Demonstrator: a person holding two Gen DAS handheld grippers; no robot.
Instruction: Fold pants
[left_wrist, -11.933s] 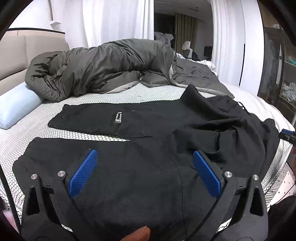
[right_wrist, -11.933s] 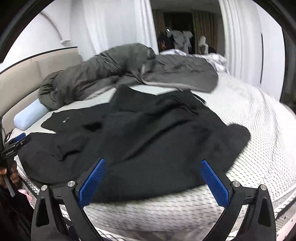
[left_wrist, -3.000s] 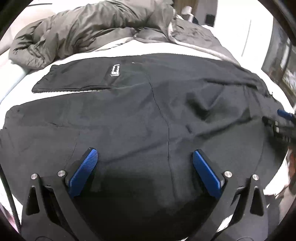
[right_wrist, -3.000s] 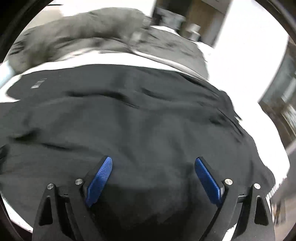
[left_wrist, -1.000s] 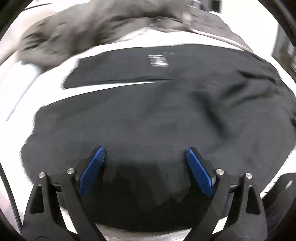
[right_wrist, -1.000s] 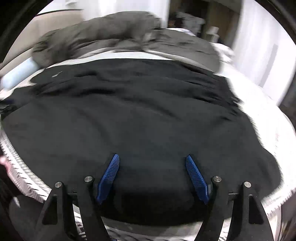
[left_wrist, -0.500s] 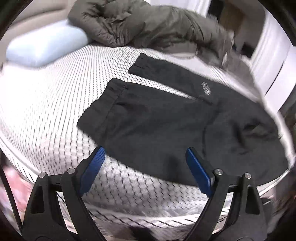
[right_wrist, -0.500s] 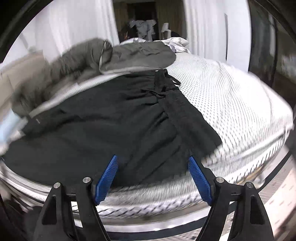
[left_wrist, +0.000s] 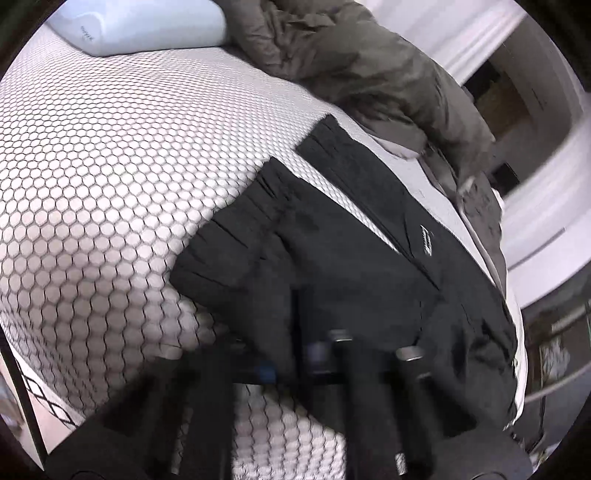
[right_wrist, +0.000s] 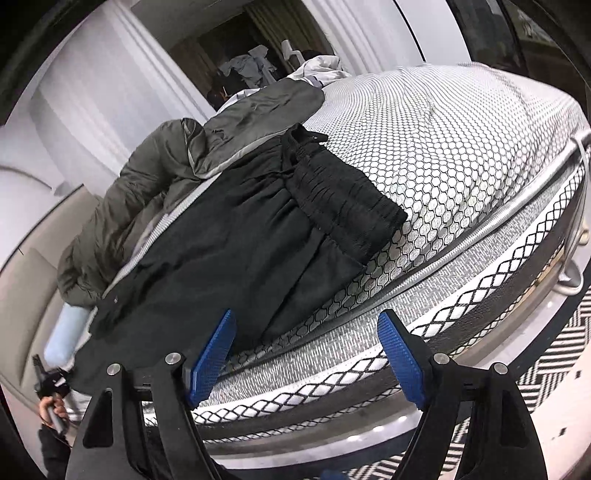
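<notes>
The black pants (left_wrist: 332, 236) lie flat on the bed (left_wrist: 110, 166), along its near edge, legs toward the pillow (left_wrist: 147, 22) and waistband (right_wrist: 347, 199) at the far end from it. Behind the pants a grey duvet (left_wrist: 369, 62) is heaped on the bed.

The left tongs (left_wrist: 325, 354) are smeared by motion blur at the near edge of the pants; their jaws have come together, narrow, and the blue pads barely show. Black cloth seems to rise into them, but blur hides whether the pads really pinch the pants leg.

The right tongs (right_wrist: 306, 354) stand wide with nothing between the pads, off the bed's near edge, short of the pants' waist end. Through their gap only the mattress side and a strip of cloth show. From this view the cuffs are lost behind the left tongs' frame, and a hand (right_wrist: 50, 408) at the pillow end of the bed is cut off by the rim.
</notes>
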